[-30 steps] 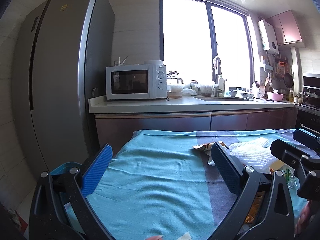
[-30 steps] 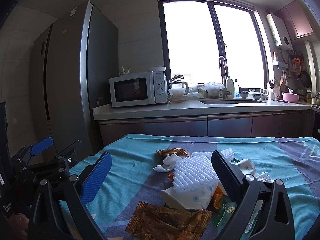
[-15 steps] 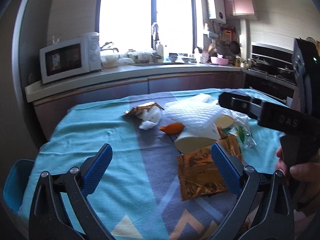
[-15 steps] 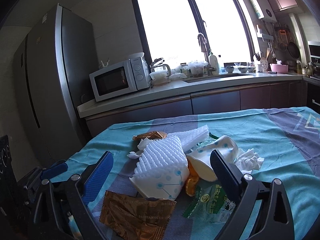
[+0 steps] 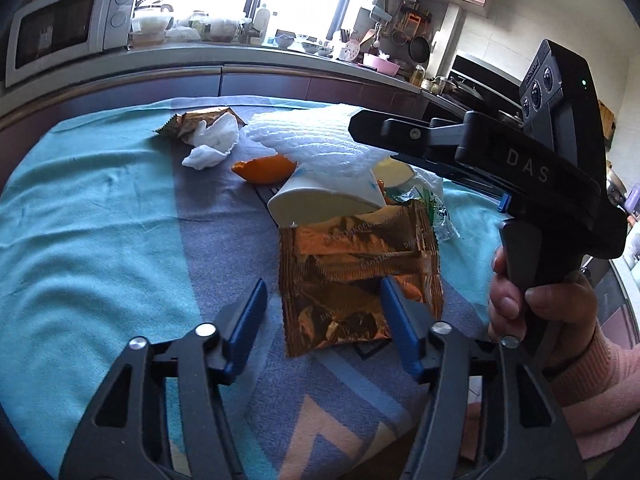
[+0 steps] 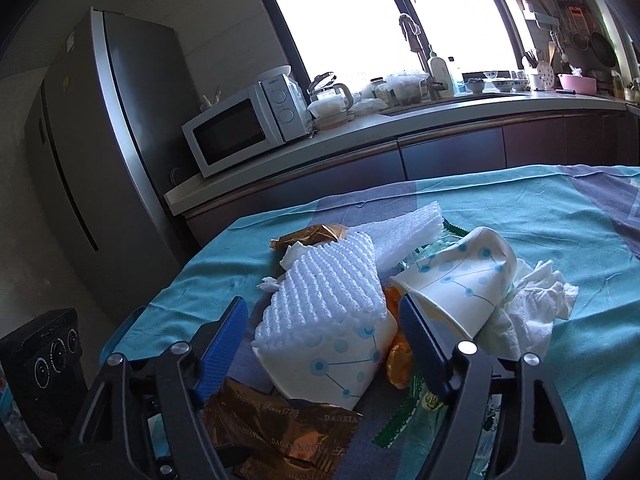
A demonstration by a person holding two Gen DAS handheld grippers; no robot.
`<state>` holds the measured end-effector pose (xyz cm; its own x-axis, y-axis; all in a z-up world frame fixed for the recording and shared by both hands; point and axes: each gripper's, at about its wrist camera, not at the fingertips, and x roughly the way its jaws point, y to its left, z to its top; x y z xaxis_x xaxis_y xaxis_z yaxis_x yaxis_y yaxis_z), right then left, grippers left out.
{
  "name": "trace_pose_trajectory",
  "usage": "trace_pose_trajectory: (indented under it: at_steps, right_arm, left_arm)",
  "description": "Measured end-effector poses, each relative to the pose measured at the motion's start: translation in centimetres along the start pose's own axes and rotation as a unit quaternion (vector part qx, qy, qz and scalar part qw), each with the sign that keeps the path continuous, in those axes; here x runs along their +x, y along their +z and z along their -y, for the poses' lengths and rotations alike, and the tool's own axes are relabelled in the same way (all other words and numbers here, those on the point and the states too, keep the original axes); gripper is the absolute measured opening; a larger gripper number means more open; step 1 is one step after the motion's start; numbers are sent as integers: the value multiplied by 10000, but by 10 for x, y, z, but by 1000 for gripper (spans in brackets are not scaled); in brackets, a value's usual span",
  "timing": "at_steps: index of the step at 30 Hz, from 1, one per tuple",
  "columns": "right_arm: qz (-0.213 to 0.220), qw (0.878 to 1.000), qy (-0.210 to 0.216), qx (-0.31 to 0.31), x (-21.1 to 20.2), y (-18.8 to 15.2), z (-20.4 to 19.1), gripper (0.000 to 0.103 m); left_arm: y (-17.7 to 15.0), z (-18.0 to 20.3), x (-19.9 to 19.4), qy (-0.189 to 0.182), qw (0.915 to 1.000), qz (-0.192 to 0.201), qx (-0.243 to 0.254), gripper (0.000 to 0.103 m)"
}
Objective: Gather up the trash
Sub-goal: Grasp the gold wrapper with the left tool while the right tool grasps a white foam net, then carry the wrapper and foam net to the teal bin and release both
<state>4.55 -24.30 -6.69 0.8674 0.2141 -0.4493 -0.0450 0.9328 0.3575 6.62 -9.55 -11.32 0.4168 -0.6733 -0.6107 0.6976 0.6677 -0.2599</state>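
Observation:
A pile of trash lies on a teal and grey tablecloth [image 5: 92, 216]. A gold foil wrapper [image 5: 356, 268] lies nearest; my left gripper [image 5: 322, 310] is open with its blue fingers on either side of the wrapper's near end. Behind it are a crushed paper cup [image 5: 324, 204], white foam netting [image 5: 320, 140], an orange peel [image 5: 264, 168] and a crumpled tissue [image 5: 212, 140]. My right gripper [image 6: 322, 334] is open, straddling the foam-covered cup [image 6: 332, 356]. A second cup [image 6: 460, 284] and a tissue [image 6: 532, 312] lie to its right.
A kitchen counter [image 6: 360, 136] with a microwave [image 6: 244, 124], kettle and sink runs behind the table. A tall fridge [image 6: 100, 152] stands at the left. A blue bin rim [image 6: 120, 332] shows off the table's left edge. A green plastic wrapper [image 6: 416, 408] lies under the pile.
Both grippers have moved down and forward to the pile. The left one has swung right and narrowed its jaws around the gold wrapper. The right one has closed in on the foam-covered cup.

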Motion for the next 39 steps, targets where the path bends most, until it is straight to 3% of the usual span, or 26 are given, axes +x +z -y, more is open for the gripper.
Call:
trace_pose_trajectory:
  at_steps: [2,4,6,12,26,34,39]
  right_arm:
    - [-29,10000,41,33,2,0,1,61]
    - [-59,9999,104,85,4,0,3,49]
    - [-78,9997,162,138,5,0,5,38]
    - [17,9994,331,136,-3,2,5,13]
    - [385,9968,662,-249,-29,17,-23,11]
    - [392,9904,1147,-661,-18,28,-66,11]
    - [214,9827,1607,-897,2,29,-99,10]
  left_arm:
    - [2,-5,2,-63,9999,-40,-75,34]
    - [3,-7,1,-133,9998,-58,-120,18]
    - [4,-9,-2,-206,9997,-44,-153,10]
    - [7,0,-23,-156,9996,236,-41,3]
    - [3,-17,-107,224,9939,1060,-228,1]
    - [-10,-53,-167,869,9844,1415,-581,1]
    - [-23,-86,-207,1387,9717,1647,-974,1]
